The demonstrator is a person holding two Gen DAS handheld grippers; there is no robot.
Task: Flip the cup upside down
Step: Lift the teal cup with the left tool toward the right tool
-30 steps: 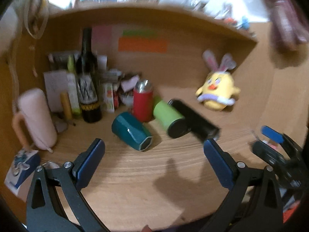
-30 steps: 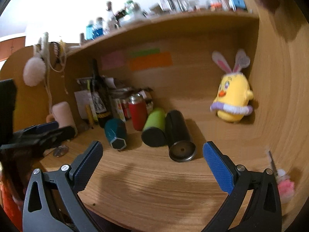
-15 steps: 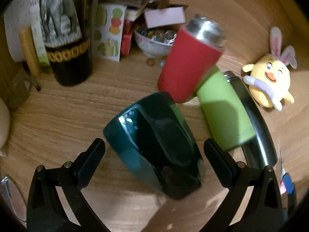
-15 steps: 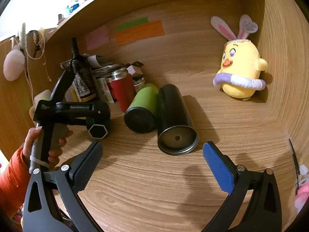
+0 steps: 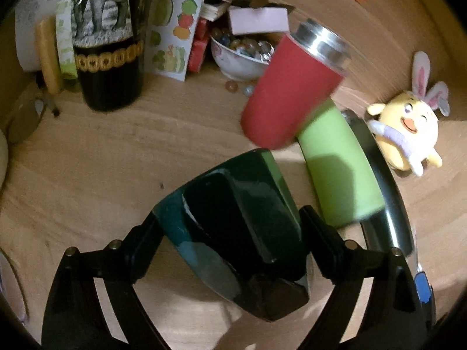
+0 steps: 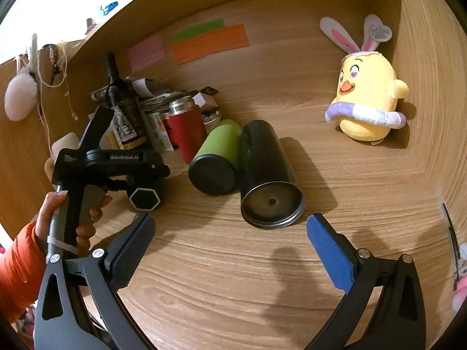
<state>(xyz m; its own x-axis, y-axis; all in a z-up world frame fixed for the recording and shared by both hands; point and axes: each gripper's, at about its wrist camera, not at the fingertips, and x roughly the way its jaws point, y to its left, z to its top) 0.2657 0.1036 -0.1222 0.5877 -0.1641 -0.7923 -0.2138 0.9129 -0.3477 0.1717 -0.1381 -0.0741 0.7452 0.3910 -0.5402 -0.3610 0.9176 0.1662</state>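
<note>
A dark teal faceted cup point(image 5: 233, 227) lies on its side on the wooden desk, its hexagonal base toward the camera. My left gripper point(image 5: 230, 221) is shut on the teal cup, one finger on each side. In the right wrist view the cup's hexagonal base point(image 6: 145, 199) shows under the left gripper's body point(image 6: 116, 163). My right gripper point(image 6: 230, 242) is open and empty, hovering over the desk in front of a black tumbler point(image 6: 267, 175) lying on its side.
A green tumbler point(image 6: 219, 157) lies beside the black one. A red tumbler point(image 6: 186, 128) stands upright behind them. A wine bottle point(image 6: 122, 108), papers and a small bowl point(image 5: 242, 58) crowd the back left. A yellow plush chick point(image 6: 367, 99) sits in the right corner.
My left gripper moved down and forward around the teal cup and closed on it. My right gripper edged forward toward the black tumbler and stays open.
</note>
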